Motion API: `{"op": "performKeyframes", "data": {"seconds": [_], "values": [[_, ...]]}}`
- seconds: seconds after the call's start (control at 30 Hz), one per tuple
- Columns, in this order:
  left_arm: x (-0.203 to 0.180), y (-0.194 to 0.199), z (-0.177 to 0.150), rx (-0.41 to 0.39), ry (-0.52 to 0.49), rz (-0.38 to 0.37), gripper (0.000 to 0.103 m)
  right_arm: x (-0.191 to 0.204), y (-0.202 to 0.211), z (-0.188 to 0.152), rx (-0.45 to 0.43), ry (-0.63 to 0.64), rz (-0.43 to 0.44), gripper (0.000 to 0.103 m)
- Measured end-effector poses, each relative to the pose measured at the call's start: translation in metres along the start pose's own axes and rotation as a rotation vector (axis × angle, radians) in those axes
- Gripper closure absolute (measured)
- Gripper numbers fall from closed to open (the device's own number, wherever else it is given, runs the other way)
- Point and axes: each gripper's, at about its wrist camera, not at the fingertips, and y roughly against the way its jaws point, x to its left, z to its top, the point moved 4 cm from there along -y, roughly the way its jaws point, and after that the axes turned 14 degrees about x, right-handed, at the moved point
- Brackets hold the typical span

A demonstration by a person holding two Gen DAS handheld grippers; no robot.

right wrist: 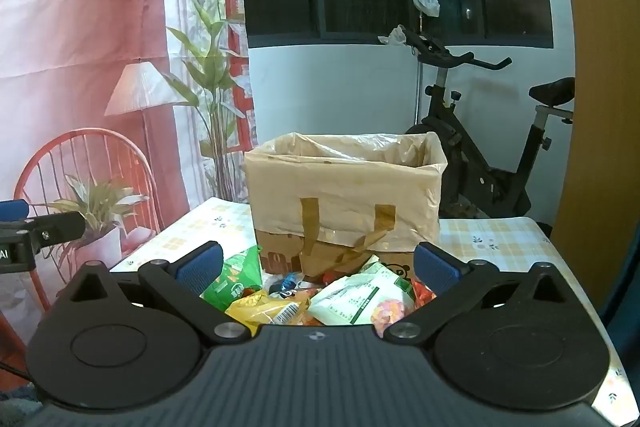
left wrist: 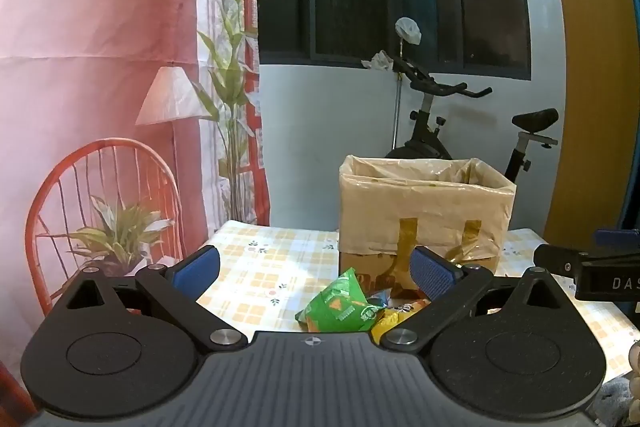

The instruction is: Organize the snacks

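I hold my left gripper (left wrist: pixel 316 269) and my right gripper (right wrist: pixel 318 265) above the near part of the table (right wrist: pixel 492 239), both tipped a little downward, and each has its blue pads spread wide apart with nothing pinched between them. My landmark is the cardboard box (right wrist: pixel 346 203), which stands upright on the checked tablecloth with a clear plastic liner folded over its rim and strips of brown tape down its front. The snacks lie in a loose heap on the cloth just in front of the box, on my side of it. The green snack packet (right wrist: pixel 236 277) sits at the box's front left corner; beside it, nearer to me, is the yellow packet (right wrist: pixel 266 309) with a barcode showing. To the right of that, in front of the box's middle, lies the white and green packet (right wrist: pixel 360 297), and a red wrapper (right wrist: pixel 424 295) peeks out just beside it under my right pad. A small blue-wrapped piece (right wrist: pixel 289 281) rests close against the foot of the box. Behind the box, well apart from it, stands an exercise bike (right wrist: pixel 480 147) by the wall under a dark window. From my left wrist view the green packet (left wrist: pixel 340 303) shows between my open pads, untouched
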Motion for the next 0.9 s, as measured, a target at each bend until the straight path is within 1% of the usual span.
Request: {"op": "performKeyframes", "data": {"seconds": [0.13,0.23,0.3,0.33,0.5,0.57,0.9], "values": [[0.008,0.0021,0.0019,0.0,0.028,0.0,0.001,-0.0002,0.0013,-0.0003,0.0,0.0,-0.003,0.0],[0.0,0.0049,0.0014,-0.004,0.011,0.01,0.001,-0.0005,0.0007,0.0,0.003,-0.005,-0.004,0.0],[0.0019,0.0011,-0.0007,-0.006,0.029,0.002,0.001,-0.0001,-0.0002,0.0005,0.006,-0.006,-0.004,0.0],[0.0013,0.0014,-0.0006,-0.009,0.027,0.002,0.001,-0.0007,0.0021,-0.0015,-0.005,-0.004,0.001,0.0],[0.0016,0.0021,-0.0016,-0.015,0.022,0.004,0.001,-0.0016,-0.005,-0.0045,-0.004,-0.003,0.001,0.0],[0.0016,0.0026,-0.0019,-0.014,0.021,0.004,0.001,0.0023,0.0031,0.0014,-0.006,-0.004,0.003,0.0],[0.0023,0.0043,-0.0004,-0.02,0.025,0.006,0.001,0.0012,-0.0004,-0.0007,-0.006,-0.004,0.003,0.0]]}}
